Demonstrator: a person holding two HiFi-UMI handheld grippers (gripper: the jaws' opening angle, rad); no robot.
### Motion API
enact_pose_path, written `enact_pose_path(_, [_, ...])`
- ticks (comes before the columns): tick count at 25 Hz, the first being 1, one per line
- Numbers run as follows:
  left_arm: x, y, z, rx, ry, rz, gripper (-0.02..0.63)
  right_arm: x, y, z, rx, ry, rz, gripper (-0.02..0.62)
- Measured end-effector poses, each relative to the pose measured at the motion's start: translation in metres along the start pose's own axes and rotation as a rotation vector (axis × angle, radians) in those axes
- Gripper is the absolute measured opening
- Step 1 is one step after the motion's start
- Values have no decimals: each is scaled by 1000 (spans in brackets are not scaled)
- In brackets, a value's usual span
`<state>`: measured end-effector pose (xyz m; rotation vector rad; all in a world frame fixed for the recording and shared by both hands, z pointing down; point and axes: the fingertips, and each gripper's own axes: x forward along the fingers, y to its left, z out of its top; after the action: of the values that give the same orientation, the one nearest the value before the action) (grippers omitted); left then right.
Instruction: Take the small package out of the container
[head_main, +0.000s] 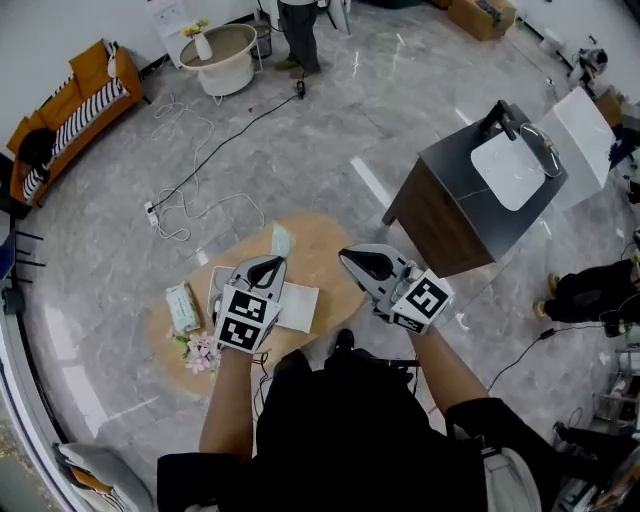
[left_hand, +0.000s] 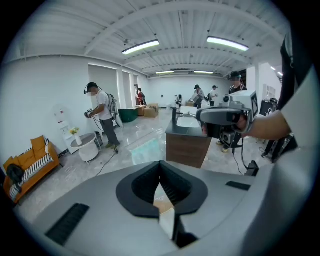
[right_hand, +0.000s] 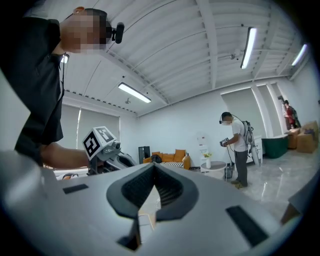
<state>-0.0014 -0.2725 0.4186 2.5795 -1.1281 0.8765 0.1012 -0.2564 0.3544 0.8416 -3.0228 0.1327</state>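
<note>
The person stood over a low round wooden table (head_main: 335, 235) and held both tools up above it. The left gripper (head_main: 270, 264) had its jaws pressed tight together with nothing between them. The right gripper (head_main: 352, 259) was squeezed closed too, and it was empty as well. The left one hung over a flat white container (head_main: 300, 308), and the right one was off to the side, past the edge of the table. A small package (head_main: 183, 307) lay flat on the table, just beside the container on its left and not inside it. It looked pale green and white. I could not tell if there was anything else inside the container, because the left gripper covered part of it. Some pink flowers (head_main: 203, 352) lay near the package, toward the person, and a pale folded thing (head_main: 282, 240) stood at the far side of the container. I think the package would be very light and soft, like a little pack in thin shiny wrap. That kind of wrap can be slippery and it can crinkle and squash. It would not break, but a hard squeeze could crush it. I think the best place to hold it would be across the middle, with one jaw on each long side. The jaws would have to be opened first. A hold on just a corner might let it slip out or flop.
</note>
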Motion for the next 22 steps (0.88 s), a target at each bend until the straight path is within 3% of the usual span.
enact_pose_path(9, [-79,-9,76,5,-229,-46,17,-26,32,64,-57,-106,29,11])
enact_pose_path(16, [-143,-14,114,-82,-447,-143,17,-43,44,96,-77,-176,57,11])
enact_pose_path(22, [-163,-14,114,-113,-502,-165,17,-52,45,105,-81,-199,66,11])
